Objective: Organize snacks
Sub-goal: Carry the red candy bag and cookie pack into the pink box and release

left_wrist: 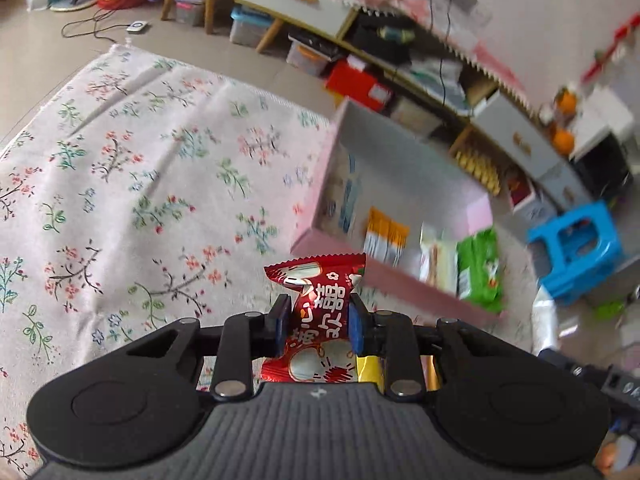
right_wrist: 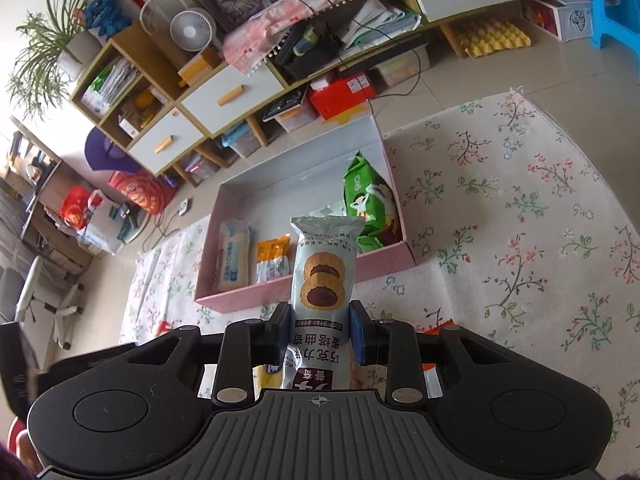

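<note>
Left gripper point(left_wrist: 318, 322), wrist view: both blue pads pinch a red snack packet point(left_wrist: 316, 312) at its narrowed waist. The packet's long axis runs forward along the fingers; its crimped far end projects past the fingertips toward the pink box point(left_wrist: 404, 276), while the near end lies back between the finger arms, against the gripper body. Printed characters run along the long axis. The packet is held in the air above the floral cloth point(left_wrist: 140, 168), just short of the box's near wall. This view is motion-blurred on its right side.

Right gripper point(right_wrist: 319, 330), wrist view: the pads close on a pale blue cookie packet point(right_wrist: 322, 280) at about mid-length. Its long axis also follows the fingers, with the crimped far end pointing at the pink box point(right_wrist: 304, 290) and the near end tucked back to the gripper body. Two chocolate-filled cookies are pictured on the portion beyond the fingertips. The packet overlaps the box's near wall in view.

Box contents, right wrist view: a light blue-and-white packet point(right_wrist: 234, 256) lies at the left, an orange packet point(right_wrist: 273, 258) just beside it, and a green bag point(right_wrist: 366, 204) leans in the right end. The box rests on the floral cloth point(right_wrist: 520, 220), with the shelving unit point(right_wrist: 224, 92) beyond it.
</note>
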`<control>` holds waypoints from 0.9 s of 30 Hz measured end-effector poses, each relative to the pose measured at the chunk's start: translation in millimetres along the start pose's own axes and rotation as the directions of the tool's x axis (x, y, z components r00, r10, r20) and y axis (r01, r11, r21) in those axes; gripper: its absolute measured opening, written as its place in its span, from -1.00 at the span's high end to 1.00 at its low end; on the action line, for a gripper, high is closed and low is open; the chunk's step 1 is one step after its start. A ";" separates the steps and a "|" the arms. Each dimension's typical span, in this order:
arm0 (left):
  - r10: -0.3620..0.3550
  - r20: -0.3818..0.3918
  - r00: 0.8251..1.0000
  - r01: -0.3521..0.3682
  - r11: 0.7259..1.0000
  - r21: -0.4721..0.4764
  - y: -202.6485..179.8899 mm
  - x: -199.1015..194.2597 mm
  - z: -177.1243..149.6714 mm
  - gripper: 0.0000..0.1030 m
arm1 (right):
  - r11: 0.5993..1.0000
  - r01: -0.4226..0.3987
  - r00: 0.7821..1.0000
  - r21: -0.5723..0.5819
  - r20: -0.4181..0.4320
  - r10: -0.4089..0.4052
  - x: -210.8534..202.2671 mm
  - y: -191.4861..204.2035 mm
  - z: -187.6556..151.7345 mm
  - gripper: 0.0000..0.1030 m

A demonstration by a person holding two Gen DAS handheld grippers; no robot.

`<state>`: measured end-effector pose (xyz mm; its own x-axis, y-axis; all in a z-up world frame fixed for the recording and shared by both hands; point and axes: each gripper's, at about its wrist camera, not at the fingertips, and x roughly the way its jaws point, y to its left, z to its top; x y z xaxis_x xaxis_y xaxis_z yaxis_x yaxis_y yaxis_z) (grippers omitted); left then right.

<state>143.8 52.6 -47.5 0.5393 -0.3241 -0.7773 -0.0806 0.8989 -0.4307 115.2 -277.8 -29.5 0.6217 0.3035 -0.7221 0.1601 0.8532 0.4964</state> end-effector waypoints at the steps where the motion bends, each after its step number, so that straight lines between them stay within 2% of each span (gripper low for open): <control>1: -0.005 0.010 1.000 0.005 1.000 -0.018 2.4 -2.2 2.2 0.49 | 1.000 0.001 1.000 0.004 0.003 -0.001 0.2 -1.3 2.0 0.44; 5: -0.021 0.057 0.998 0.025 0.997 -0.076 3.9 -9.2 15.0 0.49 | 1.000 -0.011 1.000 0.006 0.017 0.011 0.9 -6.4 12.6 0.44; 9: -0.046 0.070 0.996 0.052 0.995 -0.085 -7.8 -2.5 27.3 0.49 | 0.999 -0.019 0.999 -0.037 0.042 0.021 6.3 -2.0 24.7 0.44; 14: -0.063 0.045 0.997 0.063 0.998 -0.017 -35.2 23.8 39.4 0.49 | 0.997 -0.026 0.999 -0.073 0.027 0.028 31.3 13.1 39.2 0.44; 19: -0.050 0.047 0.998 0.048 0.998 0.039 -53.6 53.3 45.3 0.49 | 0.986 0.041 0.998 -0.160 0.045 -0.034 63.7 31.0 52.2 0.43; 27: -0.062 0.044 0.997 0.058 0.995 0.081 -60.8 77.5 50.8 0.48 | 0.980 0.112 0.993 -0.165 0.045 -0.106 109.6 38.4 58.1 0.43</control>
<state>233.1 -12.2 -58.2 0.5799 -0.3655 -0.7281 0.0193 0.8996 -0.4362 234.0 -236.4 -61.5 0.6349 0.1916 -0.7485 0.1006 0.9400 0.3259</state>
